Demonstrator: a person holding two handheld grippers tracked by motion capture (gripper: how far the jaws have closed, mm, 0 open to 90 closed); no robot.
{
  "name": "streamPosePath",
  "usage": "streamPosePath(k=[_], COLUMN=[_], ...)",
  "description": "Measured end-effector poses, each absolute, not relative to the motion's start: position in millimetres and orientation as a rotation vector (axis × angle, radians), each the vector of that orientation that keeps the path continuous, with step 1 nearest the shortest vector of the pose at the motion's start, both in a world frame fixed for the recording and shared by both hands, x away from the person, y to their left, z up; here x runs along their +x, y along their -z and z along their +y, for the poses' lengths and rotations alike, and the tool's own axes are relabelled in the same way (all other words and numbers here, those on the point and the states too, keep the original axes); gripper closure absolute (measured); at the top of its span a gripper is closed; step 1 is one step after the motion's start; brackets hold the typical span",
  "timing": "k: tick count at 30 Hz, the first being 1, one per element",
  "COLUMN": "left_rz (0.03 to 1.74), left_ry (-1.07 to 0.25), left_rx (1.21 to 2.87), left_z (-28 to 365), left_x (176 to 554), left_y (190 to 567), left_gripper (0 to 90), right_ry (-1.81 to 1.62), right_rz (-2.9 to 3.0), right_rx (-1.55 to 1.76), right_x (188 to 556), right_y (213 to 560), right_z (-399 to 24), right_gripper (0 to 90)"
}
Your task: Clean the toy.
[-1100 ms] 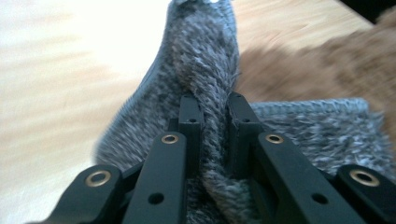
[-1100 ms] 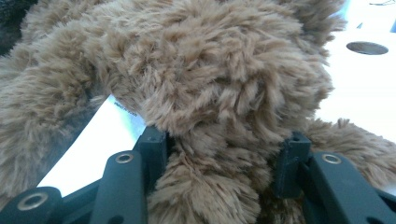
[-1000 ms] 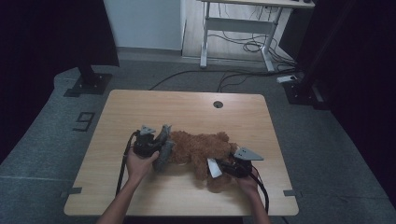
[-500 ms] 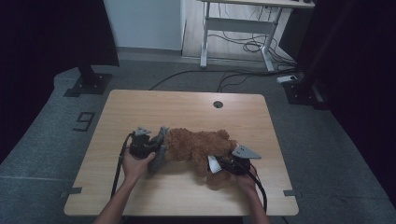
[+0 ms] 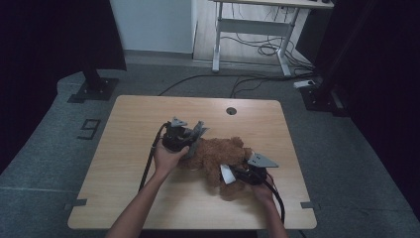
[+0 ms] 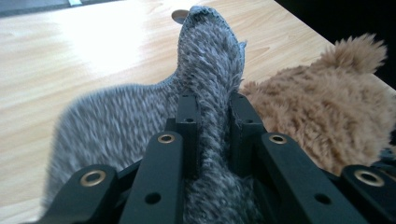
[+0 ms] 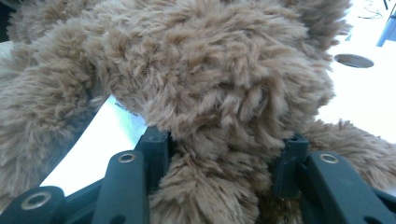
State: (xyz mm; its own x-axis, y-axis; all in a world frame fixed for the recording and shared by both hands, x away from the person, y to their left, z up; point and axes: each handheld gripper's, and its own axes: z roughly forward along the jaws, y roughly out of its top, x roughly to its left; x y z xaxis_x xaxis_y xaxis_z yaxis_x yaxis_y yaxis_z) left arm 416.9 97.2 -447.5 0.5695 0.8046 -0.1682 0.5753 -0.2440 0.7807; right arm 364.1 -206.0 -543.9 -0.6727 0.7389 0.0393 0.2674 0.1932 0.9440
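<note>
Item one, lower centre of the high view: my two forearms enter from the bottom edge, each hand carrying a gripper over the wooden table (image 5: 148, 198). Right gripper (image 5: 236, 174), lower right of centre: I see its jaws set apart around a thick fold of the brown teddy bear (image 5: 218, 156), plush bulging between them in the right gripper view; whether they press the fur firmly I cannot tell. A white label (image 7: 100, 144) shows at the left of that view, just beside the left jaw, tucked under the fur. Item two, left gripper (image 5: 190, 141), centre of the high view: jaws pinched on a grey knitted cloth (image 6: 205, 88), a ridge of it standing up between them in the left gripper view, the rest spreading to the lower left. The bear lies in the middle of the table between the two grippers, touching the grey cloth. Item three, upper centre of the table: a round cable hole (image 5: 231, 110). Beyond, top of frame: a desk frame (image 5: 257, 34) with cables (image 5: 257, 49) on the floor.
</note>
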Motion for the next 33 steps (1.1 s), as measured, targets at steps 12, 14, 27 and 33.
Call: streamPosePath(k=[12, 14, 27, 33], left_rz=[1.083, 1.069, 1.023, 1.031], left_ry=[-0.362, -0.364, -0.305, -0.237], left_rx=[1.861, 1.853, 1.832, 1.793], left_z=[113.7, 114.9, 125.4, 128.4], left_x=[378.2, 371.7, 345.7, 342.1], left_y=[470.3, 472.5, 480.6, 463.9], left_gripper=[77.8, 77.9, 78.1, 77.9], right_ry=[-1.583, -1.622, -1.571, -1.521], right_rz=[2.018, 1.998, 2.183, 2.172], right_rx=[1.105, 1.131, 1.155, 1.081], right_x=[352.8, 353.2, 360.2, 349.4], right_y=[523.4, 517.8, 521.6, 526.6], right_z=[-220.8, -223.8, -198.0, -196.2], right_gripper=[17.0, 13.8, 31.6, 45.7])
